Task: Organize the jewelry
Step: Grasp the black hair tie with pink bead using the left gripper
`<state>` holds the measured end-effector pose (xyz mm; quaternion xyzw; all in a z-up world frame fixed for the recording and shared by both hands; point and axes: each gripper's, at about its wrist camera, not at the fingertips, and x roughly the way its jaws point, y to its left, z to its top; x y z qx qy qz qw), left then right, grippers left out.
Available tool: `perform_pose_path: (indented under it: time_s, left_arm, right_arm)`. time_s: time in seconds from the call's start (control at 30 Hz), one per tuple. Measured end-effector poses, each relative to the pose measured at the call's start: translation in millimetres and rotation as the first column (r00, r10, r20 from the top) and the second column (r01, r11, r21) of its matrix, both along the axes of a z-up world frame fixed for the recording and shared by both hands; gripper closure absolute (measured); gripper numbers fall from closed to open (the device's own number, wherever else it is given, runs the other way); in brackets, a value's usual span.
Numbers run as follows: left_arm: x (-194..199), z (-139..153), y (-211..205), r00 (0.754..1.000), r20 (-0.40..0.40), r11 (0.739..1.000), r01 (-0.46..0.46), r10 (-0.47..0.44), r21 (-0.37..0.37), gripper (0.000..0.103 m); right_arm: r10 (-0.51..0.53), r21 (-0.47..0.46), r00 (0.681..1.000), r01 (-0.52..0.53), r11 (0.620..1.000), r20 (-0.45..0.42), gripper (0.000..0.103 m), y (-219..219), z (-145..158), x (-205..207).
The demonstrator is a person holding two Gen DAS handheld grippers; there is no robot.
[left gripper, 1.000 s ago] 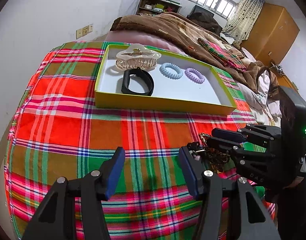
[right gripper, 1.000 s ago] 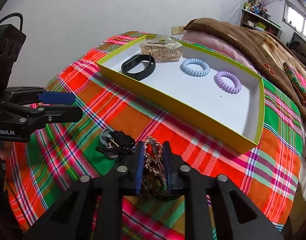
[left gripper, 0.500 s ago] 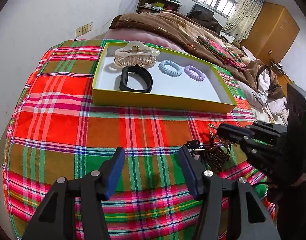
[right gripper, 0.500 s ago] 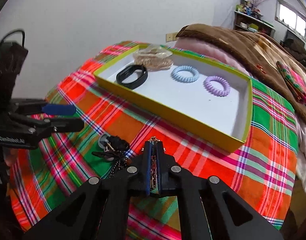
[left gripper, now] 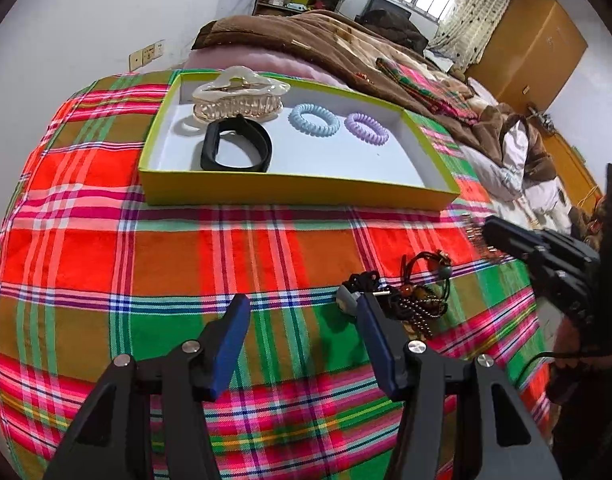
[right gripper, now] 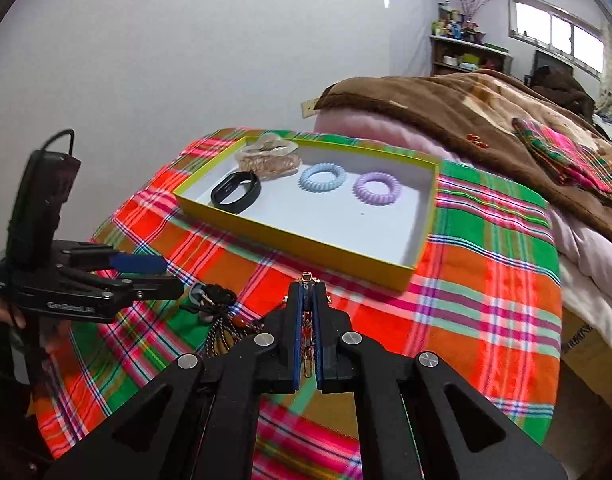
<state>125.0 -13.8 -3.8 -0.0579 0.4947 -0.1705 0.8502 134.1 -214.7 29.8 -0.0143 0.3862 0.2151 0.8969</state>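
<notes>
My right gripper (right gripper: 306, 289) is shut on a thin gold chain (right gripper: 306, 320), which is held up off the cloth in front of the yellow tray (right gripper: 306, 246). The left wrist view shows this gripper (left gripper: 486, 236) at the right edge with the chain (left gripper: 472, 237) at its tips. My left gripper (left gripper: 302, 308) is open and empty, just left of a pile of dark beads and cords (left gripper: 410, 300). The tray (left gripper: 298, 192) holds a clear claw clip (left gripper: 238, 96), a black band (left gripper: 236, 148), a blue coil tie (left gripper: 314, 120) and a purple coil tie (left gripper: 367, 128).
A red, green and orange plaid cloth (left gripper: 106, 248) covers the bed end. A brown blanket (right gripper: 446, 104) lies heaped behind the tray. The white wall (right gripper: 186, 60) is close on the left. The tray's right half (right gripper: 370, 232) has bare white floor.
My right gripper closed on the gold chain, lifted it out of the pile and moved up and away from the beads. The left gripper stayed open and barely moved.
</notes>
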Motion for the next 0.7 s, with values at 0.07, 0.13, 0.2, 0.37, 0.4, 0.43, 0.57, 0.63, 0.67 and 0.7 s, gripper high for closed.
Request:
perform_pose_path:
  time_s: [0.07,0.13,0.2,0.37,0.4,0.43,0.57,0.63,0.67,0.7]
  left_arm:
    - [0,-1,-8,1.000,0.011,0.999,0.019,-0.020,0.041,0.045]
    - [-1,-2,-15,0.999,0.011,0.997,0.048,-0.049,0.067,0.045]
    - [0,-4,-20,0.998,0.005,0.994,0.055,-0.056,0.097,0.045]
    - [1,-4,-25,0.998,0.008,0.992,0.068,-0.069,0.106,0.045]
    - [2,-4,-26,0.997,0.008,0.992,0.069,-0.071,0.101,0.045]
    - [3,-4,-27,0.997,0.008,0.993,0.073,-0.074,0.096,0.045]
    - [7,-4,-35,0.996,0.012,0.993,0.085,-0.086,0.080,0.045]
    - [8,-5,-40,0.995,0.013,0.992,0.094,-0.095,0.086,0.045]
    - [8,-6,-42,0.995,0.015,0.991,0.093,-0.095,0.092,0.045]
    - [7,-6,-42,0.996,0.018,0.992,0.089,-0.091,0.094,0.046]
  right_arm:
    - [-0.017,0.005,1.000,0.017,1.000,0.006,0.099,-6,0,-5]
    - [-0.029,0.013,1.000,0.029,0.999,0.009,0.099,-11,0,-8]
    - [-0.040,0.016,0.999,0.040,0.999,0.016,0.099,-15,0,-12]
    - [-0.055,0.027,0.998,0.055,0.998,0.019,0.099,-23,-1,-20]
    - [-0.057,0.031,0.998,0.057,0.998,0.020,0.099,-24,-1,-21]
    - [-0.060,0.035,0.998,0.059,0.998,0.020,0.099,-26,-2,-23]
    - [-0.070,0.046,0.997,0.069,0.997,0.021,0.099,-30,-3,-28]
    - [-0.074,0.048,0.997,0.072,0.996,0.022,0.099,-33,-3,-29]
    - [-0.075,0.050,0.997,0.074,0.996,0.022,0.099,-34,-2,-30]
    - [-0.076,0.051,0.997,0.075,0.996,0.023,0.099,-35,-3,-31]
